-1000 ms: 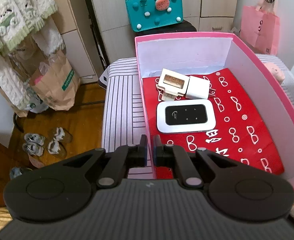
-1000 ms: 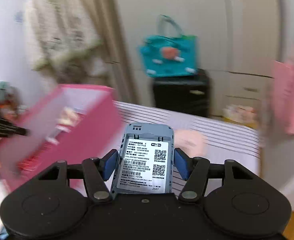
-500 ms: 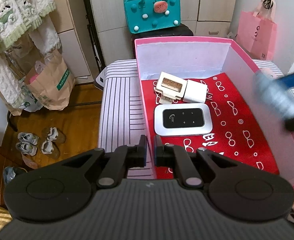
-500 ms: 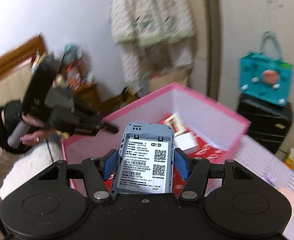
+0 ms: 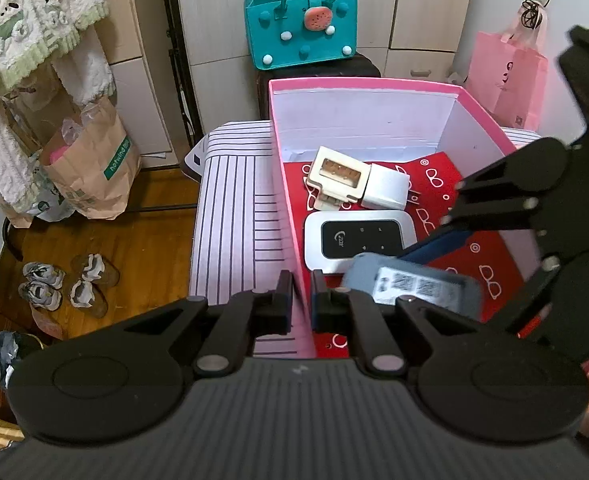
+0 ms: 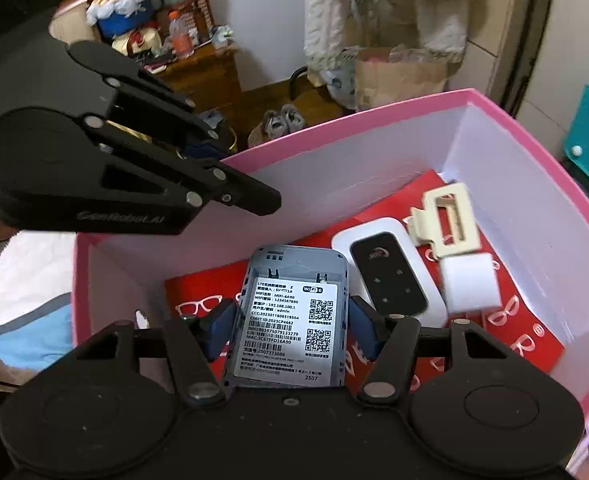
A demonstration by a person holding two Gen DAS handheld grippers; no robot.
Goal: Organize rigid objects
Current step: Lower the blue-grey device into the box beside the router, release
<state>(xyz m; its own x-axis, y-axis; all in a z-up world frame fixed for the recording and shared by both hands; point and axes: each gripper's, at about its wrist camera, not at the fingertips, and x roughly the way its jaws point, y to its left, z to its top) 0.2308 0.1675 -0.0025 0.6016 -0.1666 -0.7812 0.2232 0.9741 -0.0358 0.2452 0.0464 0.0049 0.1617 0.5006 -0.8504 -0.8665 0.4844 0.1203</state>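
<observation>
A pink box [image 5: 286,184] with a red patterned liner holds a white pocket router [image 5: 358,240] with a black face, a cream hair claw [image 5: 336,174] and a white charger cube [image 5: 386,190]. My left gripper [image 5: 301,304] is shut on the box's near left wall, which runs between its pads. My right gripper [image 6: 290,320] is shut on a grey router [image 6: 290,320], label side up, low inside the box [image 6: 534,128] beside the white router [image 6: 390,276]. In the left wrist view the right gripper [image 5: 446,280] reaches in from the right with the grey router [image 5: 410,284].
The box stands on a striped cover [image 5: 234,208]. Behind it sits a teal felt bag [image 5: 300,28] on a dark case, with a pink paper bag [image 5: 510,76] to the right. A brown paper bag [image 5: 90,172] and shoes [image 5: 66,284] are on the wooden floor at left.
My right gripper has swung in from the right with the grey router and come down inside the pink box. My left gripper has kept its grip on the box wall.
</observation>
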